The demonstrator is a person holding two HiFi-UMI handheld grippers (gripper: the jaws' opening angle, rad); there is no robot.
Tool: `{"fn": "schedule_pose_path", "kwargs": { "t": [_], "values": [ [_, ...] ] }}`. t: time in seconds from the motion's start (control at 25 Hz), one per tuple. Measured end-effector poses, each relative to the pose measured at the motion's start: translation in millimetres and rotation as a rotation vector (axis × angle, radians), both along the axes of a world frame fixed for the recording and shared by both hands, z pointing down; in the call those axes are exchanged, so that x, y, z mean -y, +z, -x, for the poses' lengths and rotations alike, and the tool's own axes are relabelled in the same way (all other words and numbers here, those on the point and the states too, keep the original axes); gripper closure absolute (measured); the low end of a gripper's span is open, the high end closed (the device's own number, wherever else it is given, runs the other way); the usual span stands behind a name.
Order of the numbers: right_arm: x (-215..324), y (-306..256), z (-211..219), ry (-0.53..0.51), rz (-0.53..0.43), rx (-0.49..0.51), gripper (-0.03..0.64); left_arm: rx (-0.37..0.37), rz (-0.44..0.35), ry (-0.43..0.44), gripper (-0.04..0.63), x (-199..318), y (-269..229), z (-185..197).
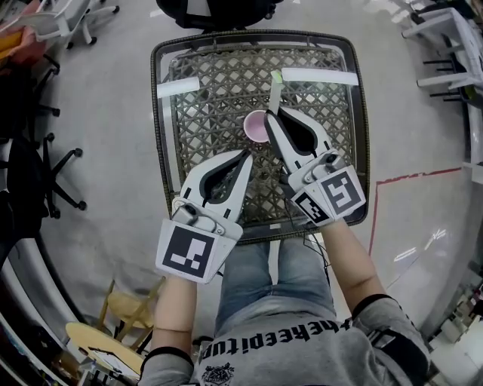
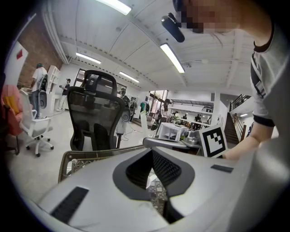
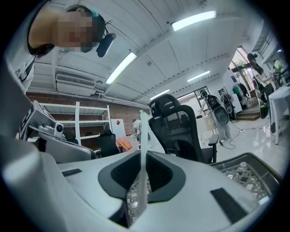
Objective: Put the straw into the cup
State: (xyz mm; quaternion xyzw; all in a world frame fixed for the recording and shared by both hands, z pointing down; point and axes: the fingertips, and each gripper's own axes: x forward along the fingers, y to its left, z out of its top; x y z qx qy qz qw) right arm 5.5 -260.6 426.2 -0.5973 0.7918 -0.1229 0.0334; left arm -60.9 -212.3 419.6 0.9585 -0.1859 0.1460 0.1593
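Observation:
A pink cup [image 1: 255, 128] stands upright near the middle of the woven wicker table [image 1: 162, 121]. My right gripper [image 1: 271, 113] is at the cup's right rim and is shut on a pale wrapped straw [image 1: 276, 89], which sticks out beyond the jaw tips over the table. In the right gripper view the straw [image 3: 143, 136] stands upright, pinched between the dark pads of that gripper [image 3: 144, 153]. My left gripper [image 1: 245, 155] lies just in front of the cup, jaws together with nothing in them. Its tips [image 2: 152, 152] meet in the left gripper view; the cup is hidden there.
Two white tape strips [image 1: 320, 75] [image 1: 178, 87] lie on the table's far part. A black office chair [image 1: 219, 11] [image 2: 97, 113] stands behind the table. More chairs [image 1: 45, 173] are on the left, and a red floor line [image 1: 415, 177] on the right.

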Motion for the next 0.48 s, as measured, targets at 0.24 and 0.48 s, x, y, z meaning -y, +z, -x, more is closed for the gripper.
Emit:
{"fn": "schedule_pose_path", "kwargs": {
  "t": [0.24,0.48],
  "values": [
    [9.6,21.2,-5.9,0.016,-0.010,0.004,0.560,0.001,0.001,-0.002,0.578,6.1,15.7,-1.4],
    [14.7,37.3,0.1,0.011,-0.013,-0.011,0.558,0.000,0.024,-0.008,0.578,2.9,23.6,1.8]
  ]
}}
